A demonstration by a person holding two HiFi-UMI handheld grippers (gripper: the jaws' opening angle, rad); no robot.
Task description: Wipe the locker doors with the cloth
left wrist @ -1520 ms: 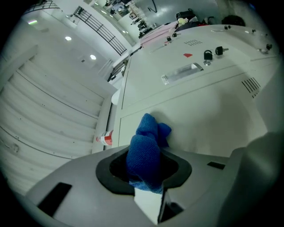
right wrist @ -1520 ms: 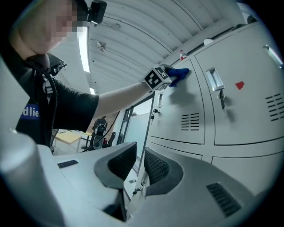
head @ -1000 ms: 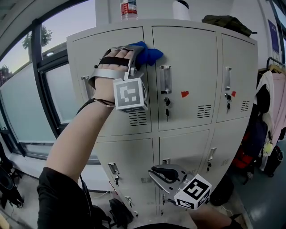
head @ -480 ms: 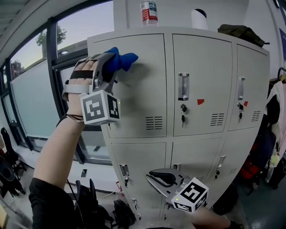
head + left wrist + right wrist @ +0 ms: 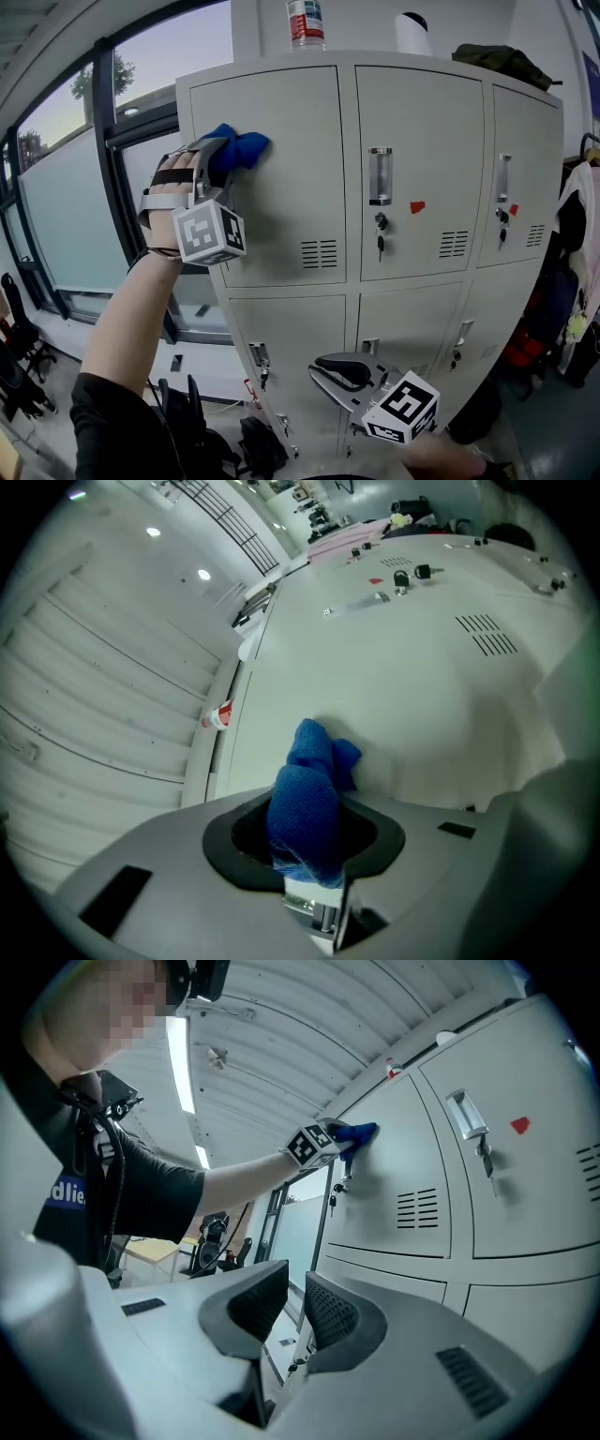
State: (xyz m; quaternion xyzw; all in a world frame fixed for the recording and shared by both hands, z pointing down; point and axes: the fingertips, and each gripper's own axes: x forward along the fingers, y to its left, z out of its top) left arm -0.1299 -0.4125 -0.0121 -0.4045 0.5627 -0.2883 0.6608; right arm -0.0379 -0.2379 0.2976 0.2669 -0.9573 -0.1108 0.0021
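A blue cloth [image 5: 246, 147] is pressed flat against the upper-left locker door [image 5: 281, 202], near its top left part. My left gripper [image 5: 223, 153] is shut on that cloth, and the person's arm reaches up to it. In the left gripper view the cloth [image 5: 309, 794] bulges out between the jaws of the left gripper [image 5: 306, 832] and touches the pale door [image 5: 422, 686]. My right gripper [image 5: 325, 368] hangs low in front of the bottom lockers, shut with nothing in it. The right gripper view shows its own jaws [image 5: 295, 1302] close together, with the cloth [image 5: 362, 1132] far off.
A plastic bottle [image 5: 302, 21], a white cup [image 5: 412, 31] and a dark bag [image 5: 495, 58] sit on top of the lockers. Keys hang in the middle door's lock [image 5: 379, 246]. A window [image 5: 66, 202] is at the left. Clothes [image 5: 577, 225] hang at the right. Bags [image 5: 253, 441] lie on the floor.
The left gripper has slid the cloth leftward across the top of the upper-left door, then a little downward. The right gripper has stayed low and shut.
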